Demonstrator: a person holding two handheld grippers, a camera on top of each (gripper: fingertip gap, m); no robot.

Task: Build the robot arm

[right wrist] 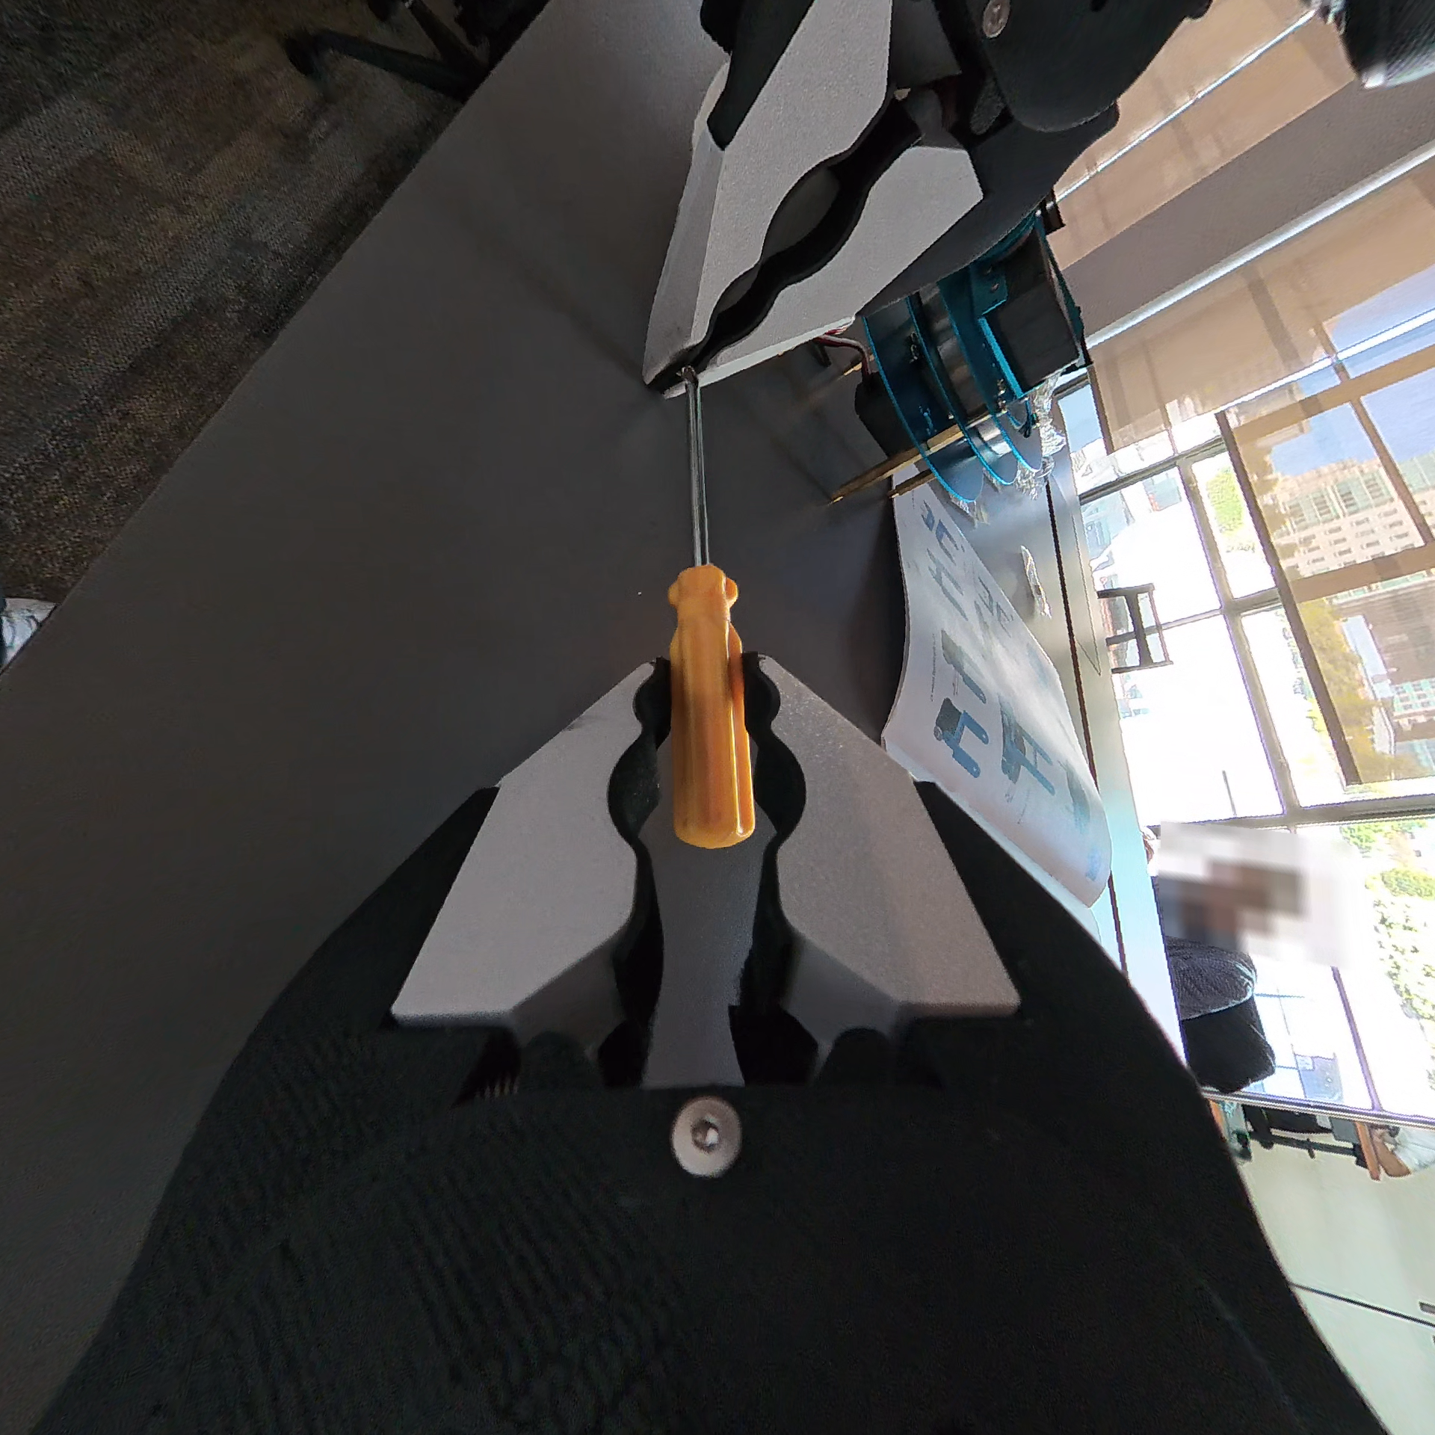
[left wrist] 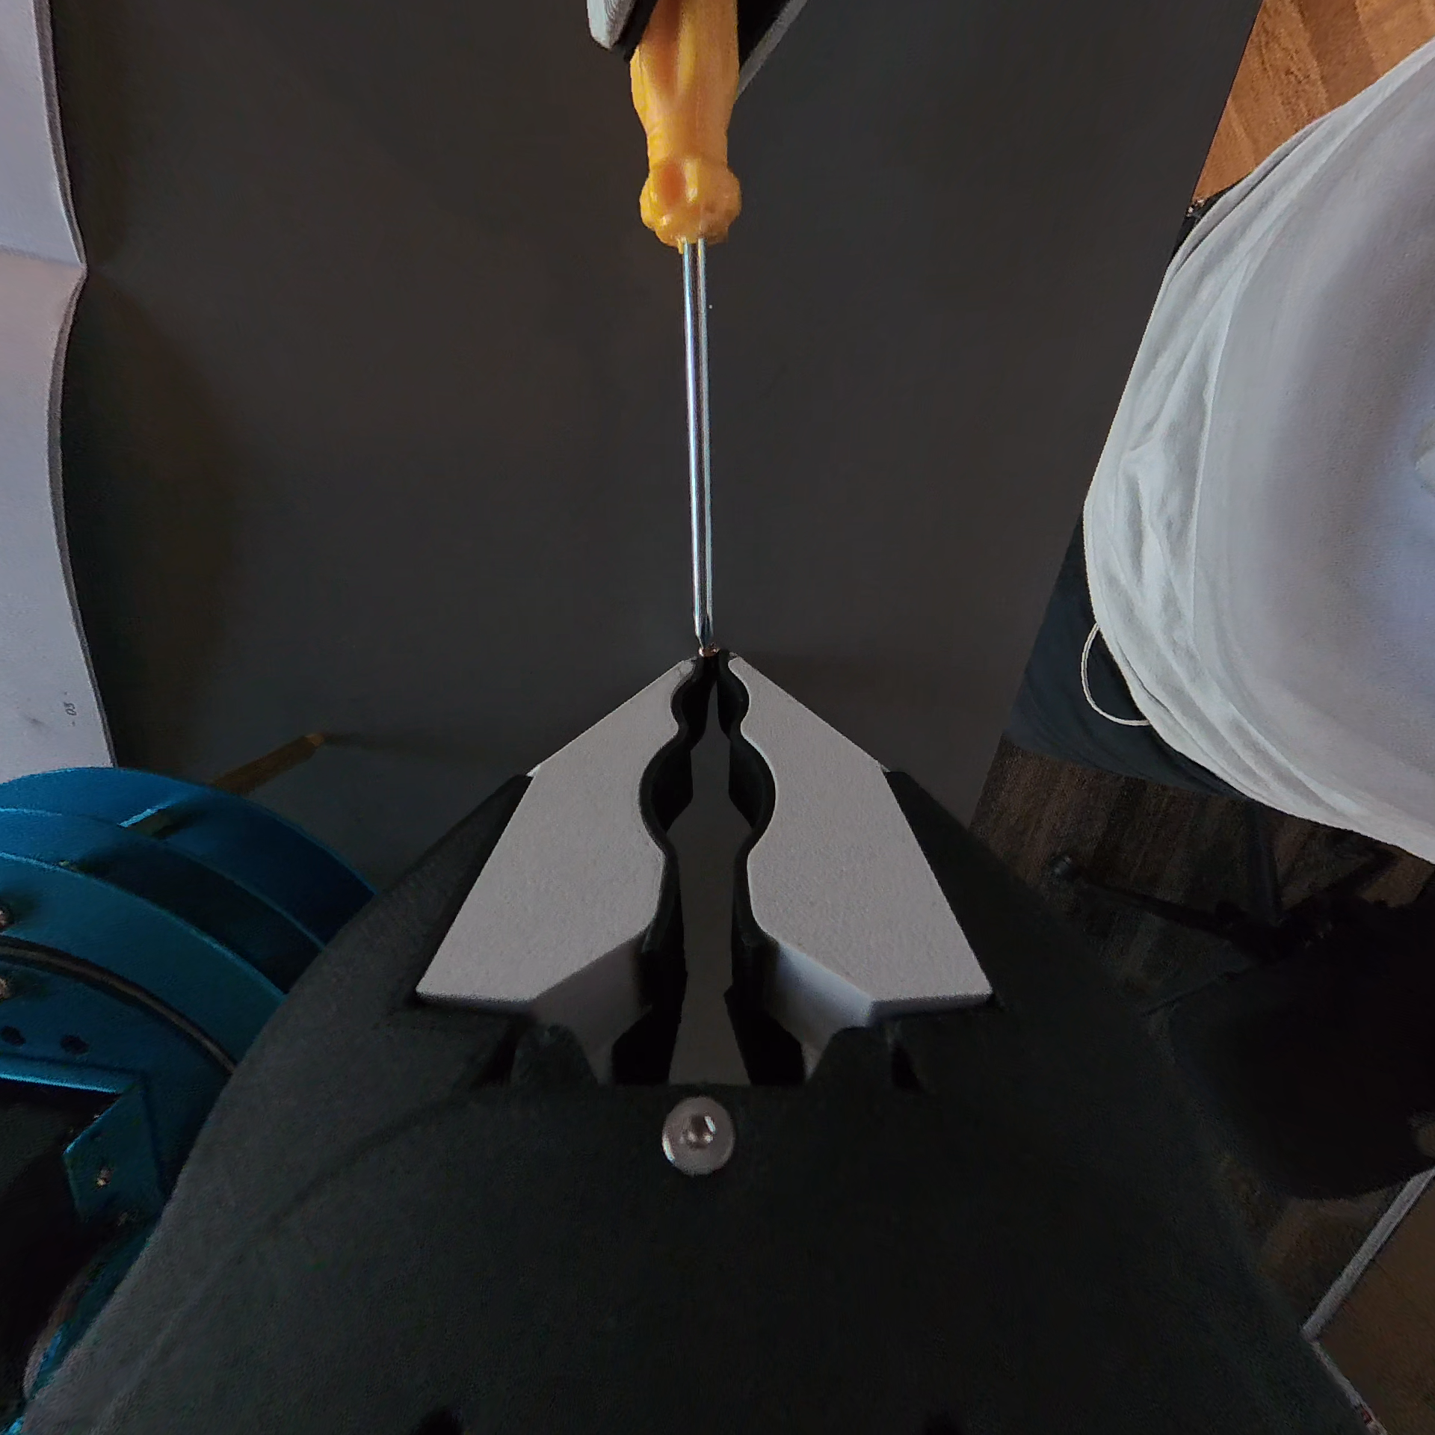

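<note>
My right gripper (right wrist: pixel 703 660) is shut on the orange handle of a screwdriver (right wrist: pixel 710 722), whose metal shaft points away from it. In the left wrist view the screwdriver (left wrist: pixel 699 435) comes down from the top, and its tip meets the tips of my left gripper (left wrist: pixel 707 658). The left gripper's jaws are closed, with a tiny coppery part (left wrist: pixel 708 651) pinched at their very end, too small to identify. The left gripper also shows in the right wrist view (right wrist: pixel 683 373), above the dark grey table (right wrist: pixel 349 543).
A blue round device with brass standoffs (left wrist: pixel 116 893) stands on the table by the left gripper and also shows in the right wrist view (right wrist: pixel 971 373). A white printed sheet (right wrist: pixel 1002 699) lies beside it. A person in a white shirt (left wrist: pixel 1281 466) is at the right. Windows (right wrist: pixel 1320 582) lie beyond.
</note>
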